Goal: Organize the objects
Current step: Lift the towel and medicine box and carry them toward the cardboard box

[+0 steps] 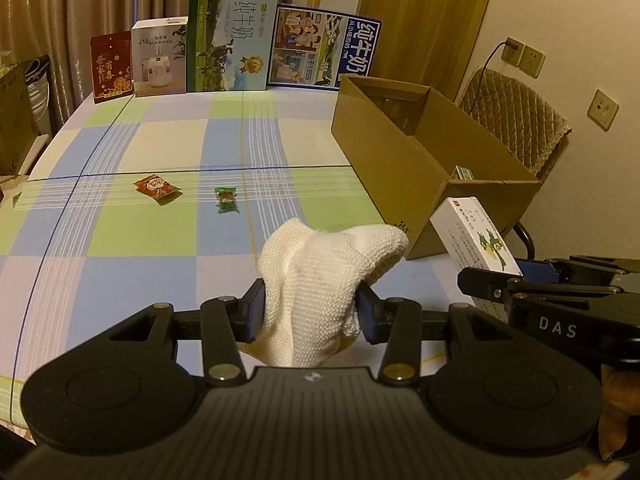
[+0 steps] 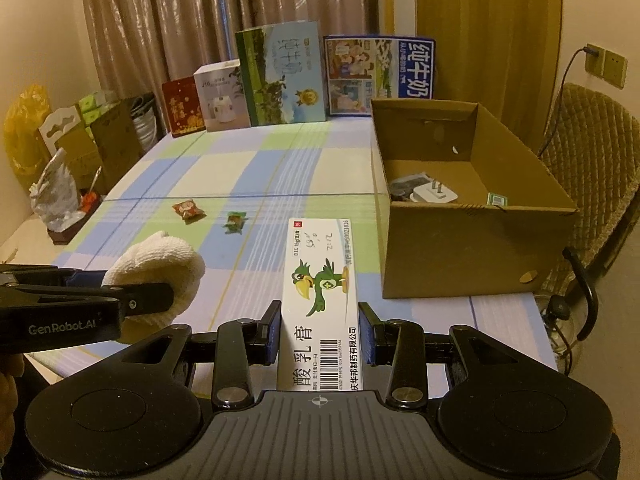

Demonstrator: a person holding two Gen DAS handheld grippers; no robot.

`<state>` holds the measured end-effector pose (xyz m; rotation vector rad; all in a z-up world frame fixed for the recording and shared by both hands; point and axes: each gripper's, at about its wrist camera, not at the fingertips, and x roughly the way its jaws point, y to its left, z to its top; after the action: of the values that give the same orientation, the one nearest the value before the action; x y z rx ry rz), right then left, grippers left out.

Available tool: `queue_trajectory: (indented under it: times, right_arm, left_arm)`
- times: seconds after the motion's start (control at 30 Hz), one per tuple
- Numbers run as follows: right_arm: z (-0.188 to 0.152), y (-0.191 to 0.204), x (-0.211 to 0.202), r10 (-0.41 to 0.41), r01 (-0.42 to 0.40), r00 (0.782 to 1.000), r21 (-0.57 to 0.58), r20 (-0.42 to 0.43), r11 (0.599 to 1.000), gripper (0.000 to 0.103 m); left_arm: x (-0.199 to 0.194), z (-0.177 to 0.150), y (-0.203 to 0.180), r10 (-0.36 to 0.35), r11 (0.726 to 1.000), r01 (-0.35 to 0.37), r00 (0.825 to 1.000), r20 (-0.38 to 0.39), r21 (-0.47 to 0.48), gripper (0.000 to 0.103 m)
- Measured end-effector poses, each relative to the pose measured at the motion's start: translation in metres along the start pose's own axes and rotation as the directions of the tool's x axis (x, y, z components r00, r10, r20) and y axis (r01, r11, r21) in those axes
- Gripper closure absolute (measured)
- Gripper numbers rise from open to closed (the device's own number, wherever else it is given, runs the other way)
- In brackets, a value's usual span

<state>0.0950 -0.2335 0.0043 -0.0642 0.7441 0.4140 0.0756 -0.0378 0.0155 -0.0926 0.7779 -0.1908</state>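
My left gripper [image 1: 310, 312] is shut on a white knitted cloth [image 1: 320, 276], held above the checked tablecloth [image 1: 168, 232]; the cloth [image 2: 160, 264] also shows at the left of the right wrist view. My right gripper [image 2: 319, 332] is shut on a white ointment box [image 2: 322, 300] with a green bird print; that ointment box [image 1: 476, 236] shows at the right in the left wrist view. An open cardboard box [image 2: 472, 260] stands ahead to the right, with a white plug [image 2: 434, 194] and small items inside. A red candy [image 1: 157, 188] and a green candy [image 1: 227, 199] lie on the cloth-covered table.
Along the far edge stand a red packet [image 1: 112, 66], a humidifier box [image 1: 160, 58] and two milk cartons [image 1: 232, 40]. A quilted chair [image 2: 592, 152] is behind the cardboard box. Boxes and bags crowd the floor at the left [image 2: 80, 148].
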Motion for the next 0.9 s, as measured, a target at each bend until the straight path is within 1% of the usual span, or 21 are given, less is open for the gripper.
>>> queue_trajectory:
  times: [0.53,0.73,0.9]
  right_arm:
    - [0.001,-0.008,0.000,-0.009,0.009,1.000,0.008,0.004,1.000,0.068]
    - [0.005,-0.021,-0.006,-0.043,0.043,0.999,0.025,0.019,0.999,0.068]
    - [0.013,-0.041,-0.013,-0.091,0.090,0.995,0.041,0.037,0.995,0.068]
  left_arm:
    - [0.000,-0.001,-0.005,-0.016,1.000,0.016,1.000,0.001,-0.006,0.062]
    - [0.001,0.003,-0.007,-0.031,0.999,0.031,1.000,0.005,-0.007,0.062]
    - [0.006,0.014,-0.018,-0.055,0.999,0.055,0.998,0.011,0.001,0.063]
